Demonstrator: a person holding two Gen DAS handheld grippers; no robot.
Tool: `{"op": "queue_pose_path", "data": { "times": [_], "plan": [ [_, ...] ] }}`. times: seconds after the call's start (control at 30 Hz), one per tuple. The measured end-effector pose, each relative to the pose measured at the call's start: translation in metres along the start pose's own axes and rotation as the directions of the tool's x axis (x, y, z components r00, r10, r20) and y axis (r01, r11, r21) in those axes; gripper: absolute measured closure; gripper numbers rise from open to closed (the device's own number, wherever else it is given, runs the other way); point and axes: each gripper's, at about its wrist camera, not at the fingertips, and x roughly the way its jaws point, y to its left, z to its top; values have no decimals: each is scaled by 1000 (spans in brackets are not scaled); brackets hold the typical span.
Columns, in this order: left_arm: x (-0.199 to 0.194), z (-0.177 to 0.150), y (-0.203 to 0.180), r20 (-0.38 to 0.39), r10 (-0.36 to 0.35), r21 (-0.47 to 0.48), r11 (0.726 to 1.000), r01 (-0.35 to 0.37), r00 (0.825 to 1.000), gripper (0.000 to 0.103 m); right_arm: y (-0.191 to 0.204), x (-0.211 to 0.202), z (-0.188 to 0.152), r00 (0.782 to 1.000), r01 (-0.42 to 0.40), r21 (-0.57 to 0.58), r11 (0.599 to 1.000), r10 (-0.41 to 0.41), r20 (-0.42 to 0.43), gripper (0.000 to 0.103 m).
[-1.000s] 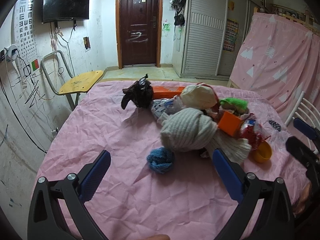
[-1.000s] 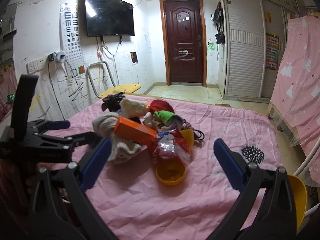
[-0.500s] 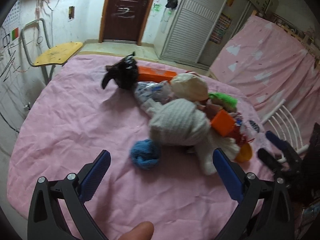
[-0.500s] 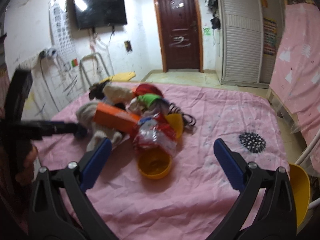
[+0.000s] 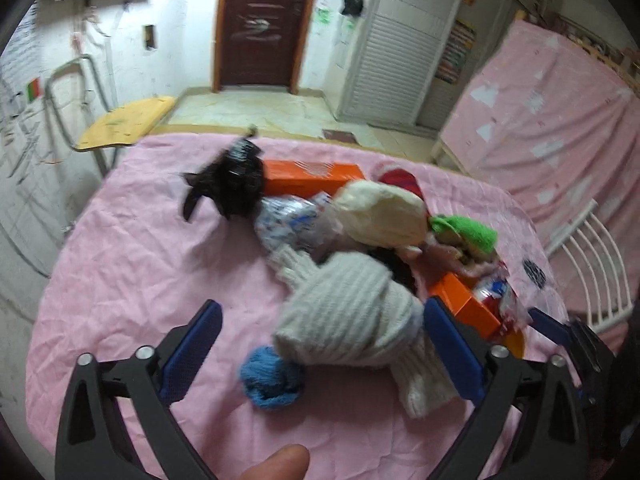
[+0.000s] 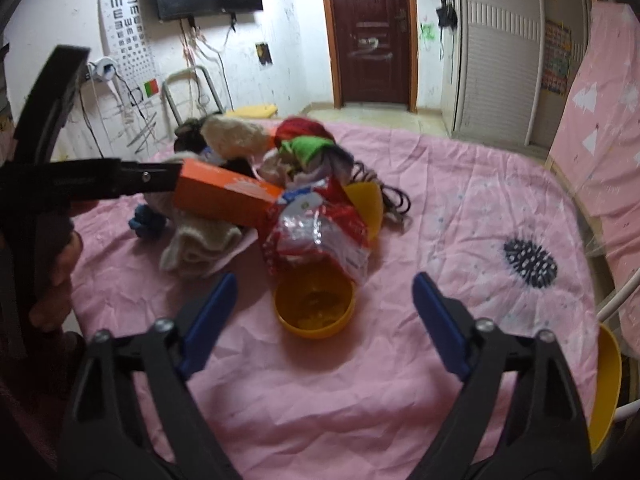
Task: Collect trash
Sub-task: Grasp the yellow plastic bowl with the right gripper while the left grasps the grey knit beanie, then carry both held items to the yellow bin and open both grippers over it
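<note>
Both grippers closing over the pile

On the pink-covered worktop (image 6: 460,208), the left gripper (image 5: 320,344) has been brought nearer the grey knit bundle (image 5: 348,320). The right gripper (image 6: 324,320), jaws closing with nothing clamped, frames the yellow bowl (image 6: 314,306) near the front edge; no trash is collected yet.

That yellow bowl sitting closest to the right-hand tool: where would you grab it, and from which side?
Probably by the near rim of the yellow bowl, coming down from above on the camera side. It sits upright and open-mouthed on the pink cloth, so one finger can go inside the wall and one outside. Its far rim is overlapped by the red-and-silver wrapper. The right gripper is closing, nothing between its fingers yet.
</note>
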Motion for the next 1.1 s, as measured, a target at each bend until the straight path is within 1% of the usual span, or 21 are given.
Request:
{"op": "queue_pose_path", "data": {
  "times": [0.03, 0.07, 0.1, 0.13, 0.17, 0.2, 0.3, 0.4, 0.53, 0.63, 0.73, 0.87, 1.0, 1.1],
  "plan": [
    [4, 0, 0, -31, -50, -2, 999, 50, 998, 20, 2, 3, 1, 1000, -3, -12, 1000, 3, -18, 26],
    [7, -1, 0, -47, -84, -9, 996, 84, 995, 26, 3, 5, 1, 1000, -4, -17, 1000, 3, -31, 30],
    [8, -2, 0, -57, -114, -16, 993, 113, 992, 33, 4, 6, 1, 999, -1, -19, 1000, 0, -37, 37],
    [9, -3, 1, -58, -123, -21, 992, 122, 991, 34, 5, 8, 0, 999, 1, -25, 1000, -2, -45, 42],
    [9, -5, 2, -52, -122, -23, 992, 121, 991, 36, 7, 8, 0, 999, 1, -33, 999, -2, -48, 55],
    [9, -6, 3, -52, -126, -25, 992, 125, 991, 39, 9, 9, 0, 999, 10, -43, 999, -12, -47, 63],
    [3, -8, 4, -43, -117, -31, 993, 116, 992, 43, 14, 5, -2, 999, 38, -64, 997, -39, -14, 64],
    [-11, -10, 4, -7, -92, -15, 996, 92, 996, 44, 11, -1, -3, 1000, 9, -45, 999, -8, 17, 63],
    [-35, -7, 4, 47, -99, -6, 995, 100, 994, 44, 3, -13, -1, 997, -37, -10, 999, 37, 61, 63],
    [-54, -2, 1, 99, -82, 7, 997, 82, 992, 44, -4, -26, 4, 993, -54, 14, 998, 52, 104, 63],
    [-70, 5, -3, 143, -64, 19, 998, 62, 988, 44, -8, -43, 9, 988, -36, 17, 999, 33, 151, 63],
    [-84, 10, -14, 168, -78, 39, 997, 73, 983, 44, -21, -61, 14, 982, -21, 33, 999, 14, 191, 63],
    [-86, 15, -40, 156, -97, 83, 993, 85, 983, 44, -43, -77, 18, 973, 8, 55, 998, -21, 229, 63],
    [-84, 21, -70, 143, -120, 130, 986, 102, 982, 44, -67, -100, 24, 957, 48, 91, 995, -72, 282, 63]
  ]
}}
